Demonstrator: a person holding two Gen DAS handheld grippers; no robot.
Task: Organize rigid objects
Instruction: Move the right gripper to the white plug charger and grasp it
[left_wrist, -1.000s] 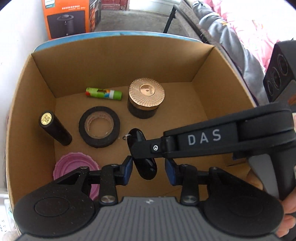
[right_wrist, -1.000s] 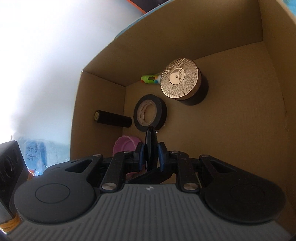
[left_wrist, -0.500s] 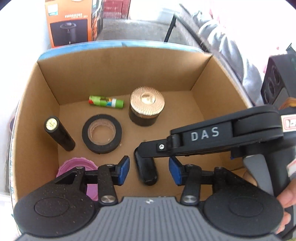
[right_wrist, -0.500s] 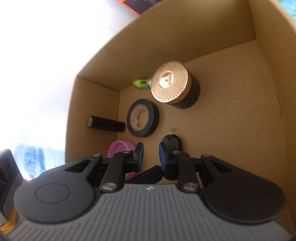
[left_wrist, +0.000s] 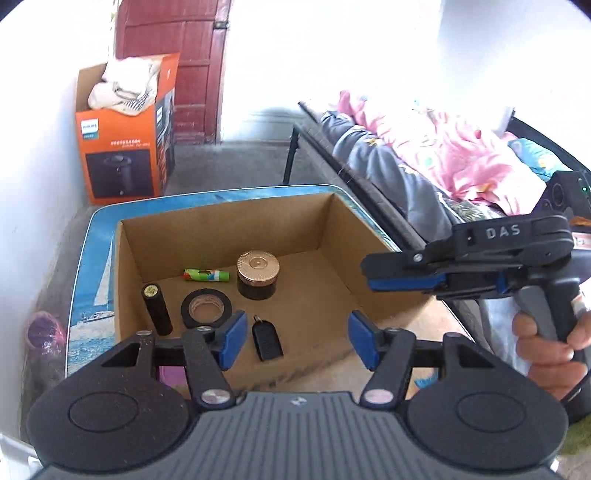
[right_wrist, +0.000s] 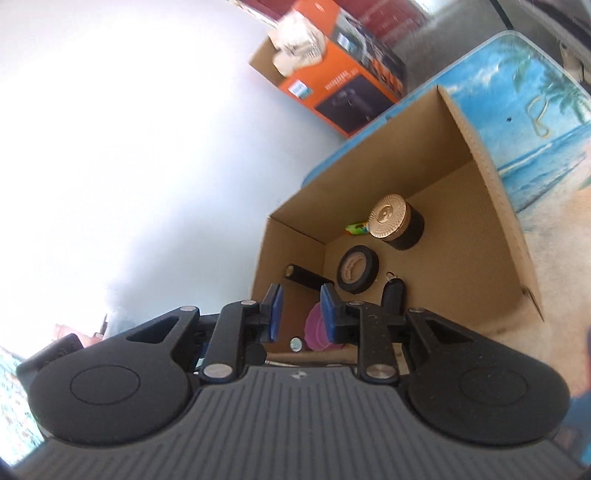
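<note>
Black fob down in box, both tools clear

Black plastic fob (left_wrist: 267, 341) lying flat on box (left_wrist: 229, 221) floor near front edge, just beside tape roll (left_wrist: 206, 308); free of both tools. Judged light, stiff, a bit slick; best pinched across narrow sides, ring end left alone. Left gripper (left_wrist: 293, 339) above front edge, jaws opening, about half wide, nothing between. Right gripper (left_wrist: 373, 284) off right edge, jaws opening, narrow gap, nothing between. Count inside: one fob, one tape roll, one black tube (left_wrist: 157, 308), one green stick (left_wrist: 207, 275), one gold-lidded jar (left_wrist: 257, 275), one pink lid (right_wrist: 319, 326) at front left corner. Six in all.
</note>
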